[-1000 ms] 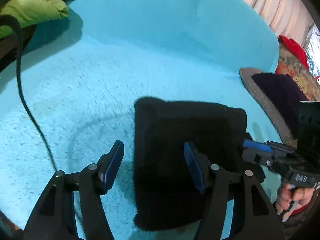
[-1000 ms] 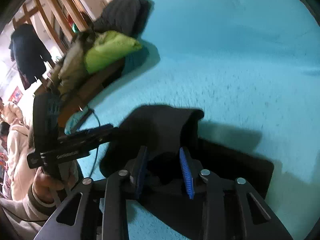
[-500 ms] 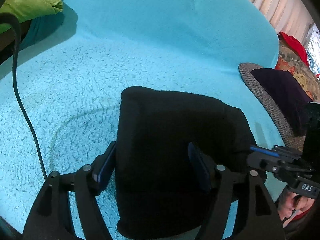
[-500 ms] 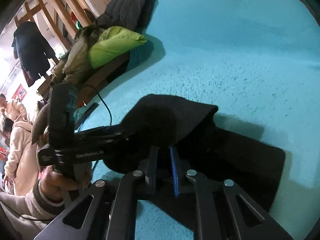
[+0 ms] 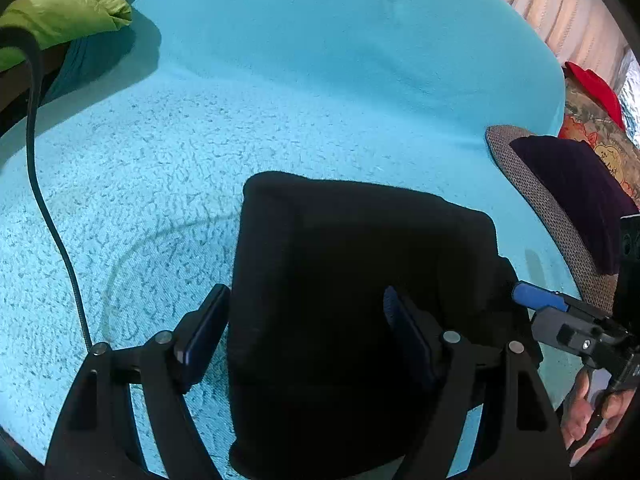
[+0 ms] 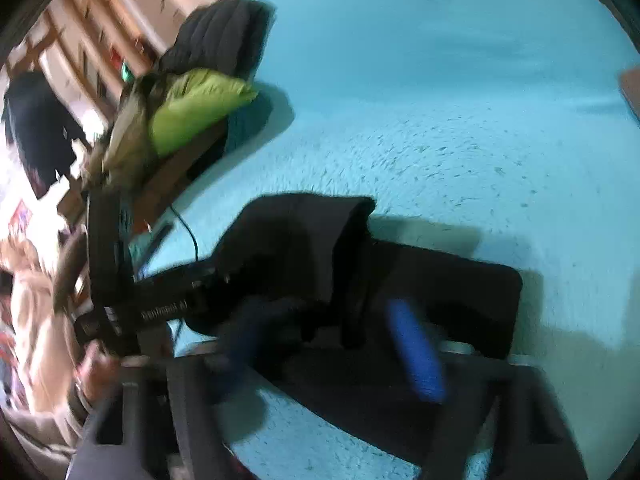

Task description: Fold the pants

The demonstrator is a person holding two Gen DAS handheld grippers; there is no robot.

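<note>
**Both grippers spreading over the folded black pants**

Left gripper (image 5: pixel 304 334) first: from my seat I see its two blue-padded fingers (image 5: pixel 202 334) standing wide, jaws opening, one pad on the bare blanket just beside the left edge of the folded black fabric pants (image 5: pixel 360 272), the other over the top of the cloth. The pants lie between and under them, but I see no pad pressing on the fabric.

Right gripper (image 6: pixel 332 344) is blurred in its own view; its jaws are opening too, the blue pads far apart, with a raised flap of the black pants between them and nothing clamped that I can make out. In the left wrist view the same gripper shows at the right border, a blue fingertip close to the bundle's right side, with the person's hand (image 5: pixel 592 412) on its handle.

Outward, the pants rest as a thick squared bundle on a fuzzy turquoise blanket (image 5: pixel 320 100). A black cable (image 5: pixel 48 208) trails across the blanket's left part. A lime-green puffy jacket (image 5: pixel 60 16) sits at the far left edge, and a grey woven round cushion (image 5: pixel 532 200) with dark purple cloth on it lies to the right.
</note>
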